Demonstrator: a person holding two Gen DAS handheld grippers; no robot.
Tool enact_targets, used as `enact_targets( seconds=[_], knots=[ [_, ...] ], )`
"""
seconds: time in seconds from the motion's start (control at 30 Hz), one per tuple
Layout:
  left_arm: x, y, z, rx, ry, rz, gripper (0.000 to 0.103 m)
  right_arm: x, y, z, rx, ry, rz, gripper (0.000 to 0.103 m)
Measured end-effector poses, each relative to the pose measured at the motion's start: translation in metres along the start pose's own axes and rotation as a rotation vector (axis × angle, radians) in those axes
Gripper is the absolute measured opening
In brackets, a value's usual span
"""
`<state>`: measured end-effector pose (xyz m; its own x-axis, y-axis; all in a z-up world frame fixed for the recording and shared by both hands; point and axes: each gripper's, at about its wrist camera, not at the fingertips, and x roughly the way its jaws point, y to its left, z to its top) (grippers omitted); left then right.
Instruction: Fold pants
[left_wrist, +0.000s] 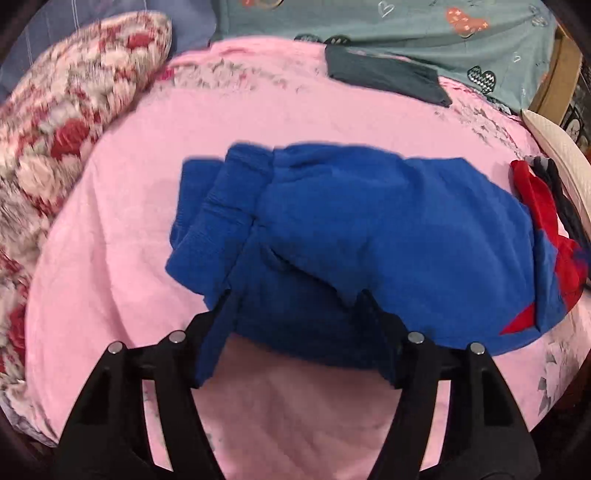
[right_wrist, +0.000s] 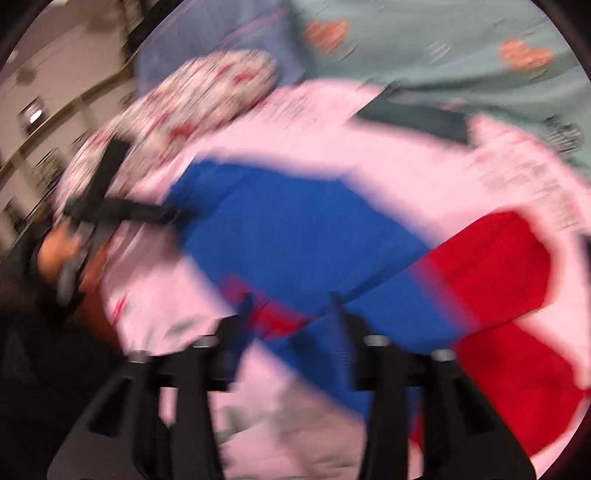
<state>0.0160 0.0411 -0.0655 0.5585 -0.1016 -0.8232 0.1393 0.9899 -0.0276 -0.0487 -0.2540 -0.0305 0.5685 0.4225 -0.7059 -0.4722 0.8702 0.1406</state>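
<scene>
Blue pants half-folded on the pink blanket

The pants (left_wrist: 351, 236) lie crosswise just ahead of the left gripper (left_wrist: 295, 295) — its jaws wide, fabric draped between them; the right gripper (right_wrist: 291, 299) — blurred, grip unclear — meets their red-trimmed end on the pink blanket (left_wrist: 122, 236).

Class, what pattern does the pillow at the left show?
Red and white flowers on the pillow, clearest in the left wrist view.
</scene>
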Motion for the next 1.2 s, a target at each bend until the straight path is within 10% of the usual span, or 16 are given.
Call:
enact_targets(
  seconds=[0.07,0.17,0.33,0.4,0.43,0.47,0.73,0.9,1.0,1.2],
  knots=[
    [-0.019,-0.019,0.007,0.049,-0.056,-0.024,0.08,-0.019,-0.044,0.03,0.14,-0.048,-0.14,0.09],
    [-0.03,-0.059,0.016,0.129,-0.115,-0.081,0.085,-0.01,-0.103,0.068,0.273,-0.017,-0.333,0.091],
    [0.002,-0.125,0.019,0.218,-0.068,-0.183,0.085,0.069,-0.152,0.08,0.422,0.194,-0.419,0.089],
    [0.026,-0.143,0.013,0.25,-0.003,-0.19,0.085,0.094,-0.152,0.077,0.373,0.252,-0.499,0.053],
    [0.036,-0.146,0.011,0.258,0.022,-0.186,0.085,0.108,-0.153,0.071,0.348,0.301,-0.503,0.008],
    [0.041,-0.147,0.009,0.266,0.027,-0.168,0.086,0.112,-0.156,0.064,0.369,0.332,-0.468,0.003],
    [0.041,-0.143,0.007,0.284,0.023,-0.184,0.091,-0.08,-0.149,0.001,0.454,-0.198,-0.346,0.003],
    [0.042,-0.148,0.004,0.299,0.023,-0.172,0.091,-0.091,-0.15,-0.103,0.672,-0.179,-0.392,0.003],
    [0.042,-0.15,0.005,0.303,0.029,-0.162,0.092,-0.086,-0.156,-0.131,0.772,-0.138,-0.378,0.009],
    [0.039,-0.149,0.007,0.281,0.035,-0.165,0.092,-0.145,-0.151,-0.103,0.67,-0.242,-0.567,0.075]
  ],
)
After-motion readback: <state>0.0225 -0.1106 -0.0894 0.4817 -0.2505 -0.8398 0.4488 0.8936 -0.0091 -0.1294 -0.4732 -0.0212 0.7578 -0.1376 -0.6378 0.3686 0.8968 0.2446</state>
